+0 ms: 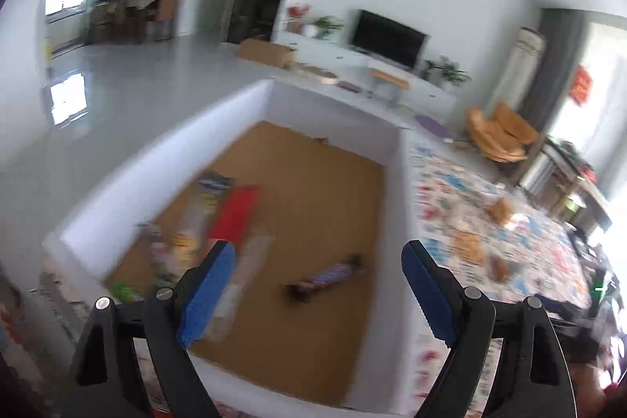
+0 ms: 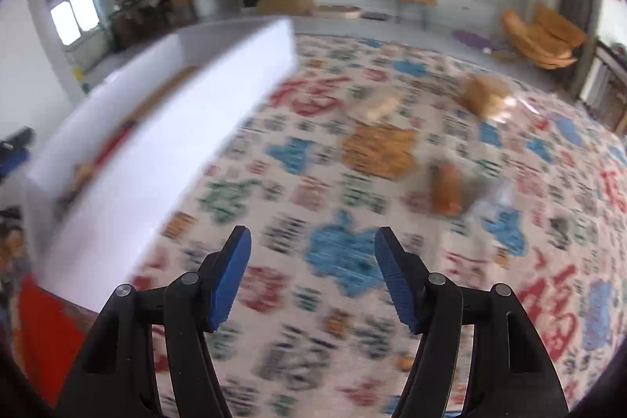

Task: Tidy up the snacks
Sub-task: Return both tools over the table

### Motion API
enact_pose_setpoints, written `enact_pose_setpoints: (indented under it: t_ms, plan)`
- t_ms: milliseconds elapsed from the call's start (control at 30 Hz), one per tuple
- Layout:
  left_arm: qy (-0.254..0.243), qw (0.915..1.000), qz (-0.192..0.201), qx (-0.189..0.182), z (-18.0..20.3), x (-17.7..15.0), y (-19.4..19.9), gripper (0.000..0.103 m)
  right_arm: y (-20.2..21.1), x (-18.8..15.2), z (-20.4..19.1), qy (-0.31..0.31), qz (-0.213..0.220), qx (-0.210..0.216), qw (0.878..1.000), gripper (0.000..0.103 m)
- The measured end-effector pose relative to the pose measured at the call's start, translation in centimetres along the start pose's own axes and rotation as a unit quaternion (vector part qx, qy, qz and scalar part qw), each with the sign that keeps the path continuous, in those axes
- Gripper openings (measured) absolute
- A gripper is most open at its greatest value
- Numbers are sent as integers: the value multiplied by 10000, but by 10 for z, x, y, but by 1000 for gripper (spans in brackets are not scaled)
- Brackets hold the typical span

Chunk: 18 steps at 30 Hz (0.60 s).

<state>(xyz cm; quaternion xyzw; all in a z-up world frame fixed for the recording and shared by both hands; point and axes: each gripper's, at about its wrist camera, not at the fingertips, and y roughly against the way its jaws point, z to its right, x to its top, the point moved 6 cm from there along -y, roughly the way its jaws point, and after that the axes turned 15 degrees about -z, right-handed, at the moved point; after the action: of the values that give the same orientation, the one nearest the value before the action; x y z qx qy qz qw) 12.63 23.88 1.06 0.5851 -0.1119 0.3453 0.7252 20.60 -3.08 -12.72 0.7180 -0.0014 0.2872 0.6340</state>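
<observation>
Two claws, both spread wide, nothing held.
Left gripper (image 1: 317,285) hangs above white box (image 1: 164,159) holding a dark wrapped snack (image 1: 327,277) and blurred packets; right gripper (image 2: 312,271) over patterned cloth (image 2: 337,261), orange snacks (image 2: 378,149) beyond.

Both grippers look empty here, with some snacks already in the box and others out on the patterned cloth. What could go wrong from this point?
1. The orange snack packets blend into the busy patterned cloth, so the open right gripper could miss one.
2. The box wall rises beside the right gripper; a carried packet might clip it.
3. The left gripper hangs open over the box; reaching in could disturb the dark wrapped snack or the red packet.
</observation>
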Motion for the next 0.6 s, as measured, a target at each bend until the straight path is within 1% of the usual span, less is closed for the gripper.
enact_pose_setpoints:
  t_ms: [33, 100, 133, 167, 233, 300, 367, 433, 500, 533, 567, 600]
  plan:
    - [-192, 9996, -15, -228, 24, -2, 2, 88, -6, -10, 30, -159, -59, -345, 9993, 69]
    - [-573, 9965, -81, -601, 68, -7, 1, 94, -11, -33, 87, -547, -88, -885, 9945, 69]
    - [-741, 9944, -133, -745, 87, -10, 1, 99, -8, -42, 110, -747, -82, -1045, 9917, 69]
    - [-888, 9921, -206, -868, 104, -12, 1, 101, -7, -50, 132, -958, -86, -1167, 9885, 69]
    - [-1134, 9864, -479, -1093, 140, -23, -13, 101, -5, -61, 166, -1303, -95, -1333, 9824, 69]
    - [-1271, 9813, -838, -1182, 170, -37, -36, 101, -6, -64, 189, -1492, -123, -1470, 9777, 69]
    - [-1356, 9779, -1077, -1168, 192, -51, -60, 101, -11, -65, 204, -1586, -132, -1601, 9742, 69]
    - [-1387, 9767, -1311, -982, 198, -64, -89, 101, -19, -69, 212, -1636, -138, -1643, 9726, 69]
    - [-1329, 9764, -1529, -749, 199, -77, -116, 101, -25, -74, 217, -1725, -31, -1579, 9723, 77]
    - [-1284, 9771, -1573, -632, 195, -78, -129, 101, -26, -75, 220, -1803, -46, -1555, 9712, 80]
    - [-1258, 9780, -1583, -515, 188, -82, -137, 101, -27, -75, 222, -1863, -55, -1452, 9717, 80]
    - [-1233, 9790, -1584, -363, 183, -81, -148, 101, -29, -76, 225, -1944, -63, -1345, 9716, 83]
